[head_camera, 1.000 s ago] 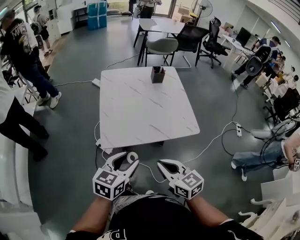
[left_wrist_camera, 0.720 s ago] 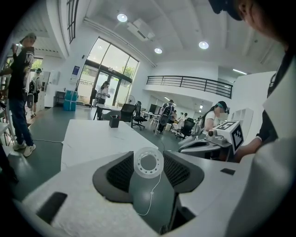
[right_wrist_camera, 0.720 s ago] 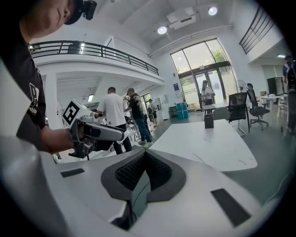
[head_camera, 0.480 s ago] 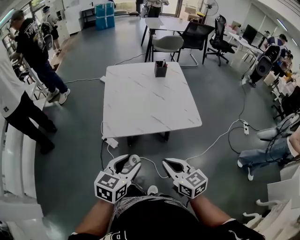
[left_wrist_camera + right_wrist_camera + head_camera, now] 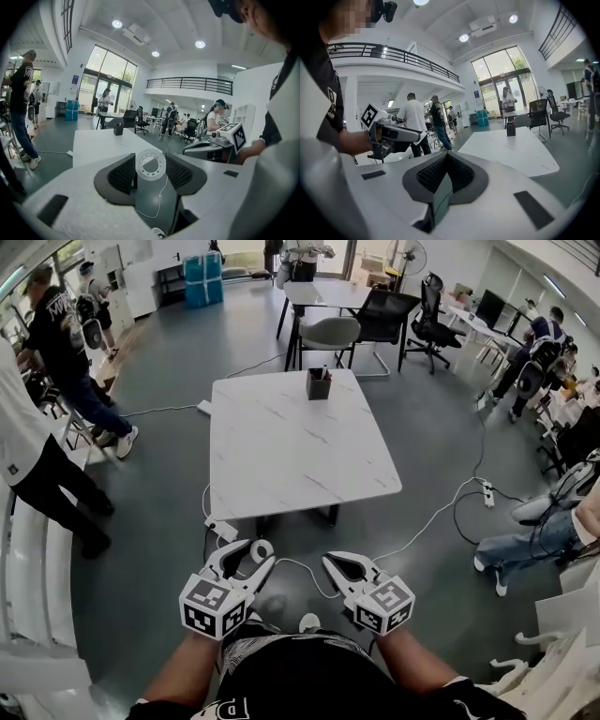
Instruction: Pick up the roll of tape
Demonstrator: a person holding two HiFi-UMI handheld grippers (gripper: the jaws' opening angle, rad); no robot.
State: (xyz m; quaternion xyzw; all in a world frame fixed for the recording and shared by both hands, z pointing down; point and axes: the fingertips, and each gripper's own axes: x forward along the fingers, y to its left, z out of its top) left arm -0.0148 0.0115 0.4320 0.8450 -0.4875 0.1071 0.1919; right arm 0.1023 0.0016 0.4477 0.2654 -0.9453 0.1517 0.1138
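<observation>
Grey polished floor (image 5: 141, 521) was spread beneath everything, and a white marble-patterned table (image 5: 281, 456) was set well ahead of both claws. One container was seen on it: a dark square holder (image 5: 319, 384) at the far edge, well beyond the jaws. A few thin things stood up out of it; what they were could not be told. A stack of blue bins (image 5: 197, 277) was placed much farther off, ahead and to the left of the left gripper (image 5: 251, 555); their contents were not shown.

The left gripper was clamped on the roll of tape (image 5: 140, 167). The white ring was pinched upright between the two ribbed pads, one pad pressed to each side. It was carried clear of the floor, short of the table's near edge. The right gripper (image 5: 330, 563) was held just beside the left one, on its right, with its jaws brought together and nothing between them.

Counted: one roll, one holder, two grippers, each fitted with one marker cube. Beyond the holder three chairs (image 5: 328, 332) were grouped — one pale, two black. A second table (image 5: 323, 292) was set past them, so two tables were counted ahead of the claws.
</observation>
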